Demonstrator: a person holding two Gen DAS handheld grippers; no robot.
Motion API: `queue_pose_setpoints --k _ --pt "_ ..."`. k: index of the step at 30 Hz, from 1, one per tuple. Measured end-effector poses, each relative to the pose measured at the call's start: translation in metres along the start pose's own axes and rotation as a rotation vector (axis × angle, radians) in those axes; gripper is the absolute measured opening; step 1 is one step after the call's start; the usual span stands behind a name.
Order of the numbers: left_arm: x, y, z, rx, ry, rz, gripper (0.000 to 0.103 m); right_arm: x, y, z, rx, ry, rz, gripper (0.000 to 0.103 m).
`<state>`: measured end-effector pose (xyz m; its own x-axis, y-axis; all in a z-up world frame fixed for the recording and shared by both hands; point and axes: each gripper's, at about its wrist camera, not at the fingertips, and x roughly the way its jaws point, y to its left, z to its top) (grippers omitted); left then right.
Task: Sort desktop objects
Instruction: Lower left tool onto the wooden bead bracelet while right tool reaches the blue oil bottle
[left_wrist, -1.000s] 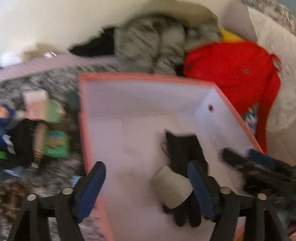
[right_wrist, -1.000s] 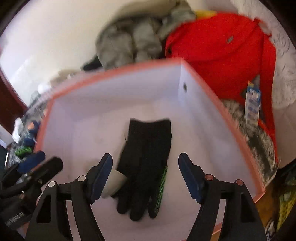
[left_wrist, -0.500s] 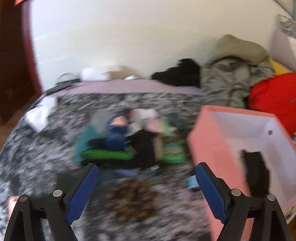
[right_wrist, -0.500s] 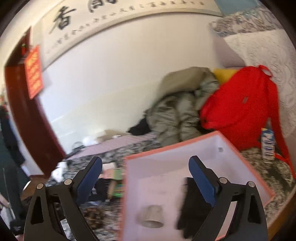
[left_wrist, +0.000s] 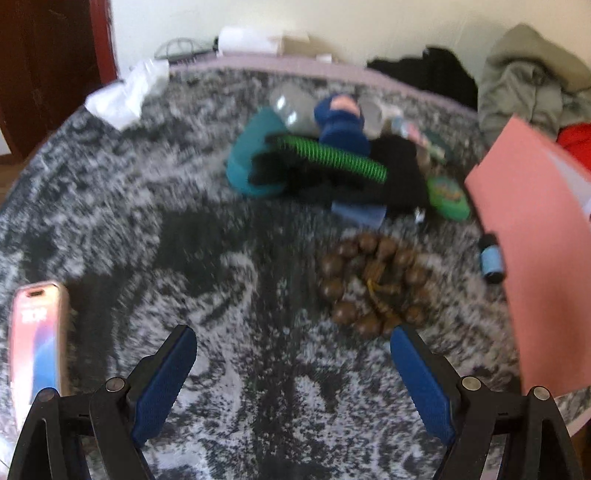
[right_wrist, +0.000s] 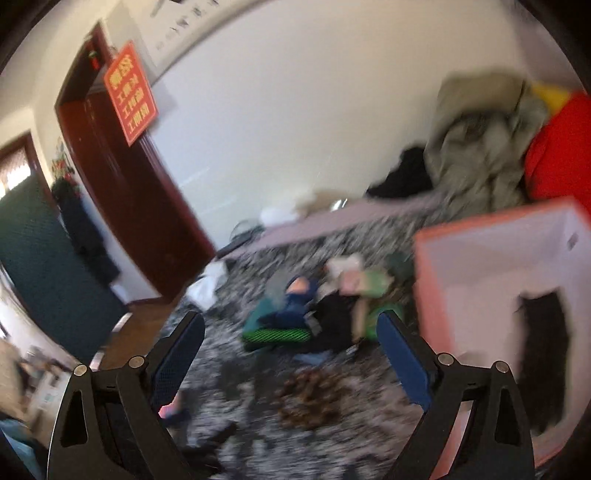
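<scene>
1. Left gripper (left_wrist: 293, 345): jaws spread wide, nothing between the blue pads, held above the mottled grey-and-white blanket (left_wrist: 155, 206).
2. Bead bracelet (left_wrist: 373, 282): a ring of brown beads lying on the blanket just beyond the left gripper's right-hand finger.
3. Pile of small objects (left_wrist: 332, 166): farther out on the blanket; it includes a teal item, a green ribbed piece, a dark blue item and black cloth. The blur leaves finer detail unclear.
4. Small blue-labelled bottle (left_wrist: 490, 260): lying beside the outer wall of the pink box (left_wrist: 532, 236), at the right of the left wrist view.
5. Phone (left_wrist: 37, 332): pink-edged, at the left margin of the blanket.
6. Right gripper (right_wrist: 290, 334): jaws likewise wide apart and empty, held higher above the blanket.
7. Pink box in the right wrist view (right_wrist: 436, 280): white inside, with a black glove (right_wrist: 546, 354) lying on its floor.
8. Background: grey jacket (right_wrist: 480, 147) and red bag (right_wrist: 561, 147) against the wall.
</scene>
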<state>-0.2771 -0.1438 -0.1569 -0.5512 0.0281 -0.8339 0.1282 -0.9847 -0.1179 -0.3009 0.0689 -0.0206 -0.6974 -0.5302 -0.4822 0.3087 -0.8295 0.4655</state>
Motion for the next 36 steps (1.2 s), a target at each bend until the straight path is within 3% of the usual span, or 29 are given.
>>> queue_pose_setpoints --k 3,9,14,17,20,21,24,27,31,36 --pt "0.018 -0.005 0.002 0.005 0.035 -0.017 0.089 0.027 -0.007 -0.006 0.064 0.059 0.028 0.096" --pt "0.051 -0.015 0.015 -0.014 0.055 -0.035 0.089 0.066 -0.031 -0.01 0.128 0.136 -0.067 0.096" --pt "0.083 -0.023 0.022 -0.025 0.127 -0.042 0.089 0.085 -0.051 -0.011 0.137 0.179 -0.134 0.096" --pt "0.094 -0.035 0.021 0.034 0.141 0.024 0.089 0.094 -0.052 -0.015 0.109 0.203 -0.184 0.096" --pt "0.092 -0.045 0.021 0.075 0.132 0.058 0.051 0.102 -0.053 -0.019 0.08 0.228 -0.235 0.094" --pt "0.091 -0.047 0.021 0.084 0.129 0.065 0.025 0.104 -0.054 -0.02 0.07 0.236 -0.252 0.094" --pt "0.087 -0.054 0.021 0.11 0.122 0.082 0.025 0.113 -0.054 -0.025 0.034 0.258 -0.313 0.091" --pt "0.076 -0.044 0.024 0.076 0.12 0.085 0.019 0.122 -0.053 -0.034 -0.044 0.266 -0.436 0.083" --pt "0.06 -0.025 0.029 0.024 0.101 0.09 0.019 0.135 -0.051 -0.046 -0.149 0.275 -0.601 0.074" --pt "0.051 -0.004 0.034 -0.032 0.088 0.071 0.019 0.153 -0.057 -0.056 -0.223 0.301 -0.728 0.072"
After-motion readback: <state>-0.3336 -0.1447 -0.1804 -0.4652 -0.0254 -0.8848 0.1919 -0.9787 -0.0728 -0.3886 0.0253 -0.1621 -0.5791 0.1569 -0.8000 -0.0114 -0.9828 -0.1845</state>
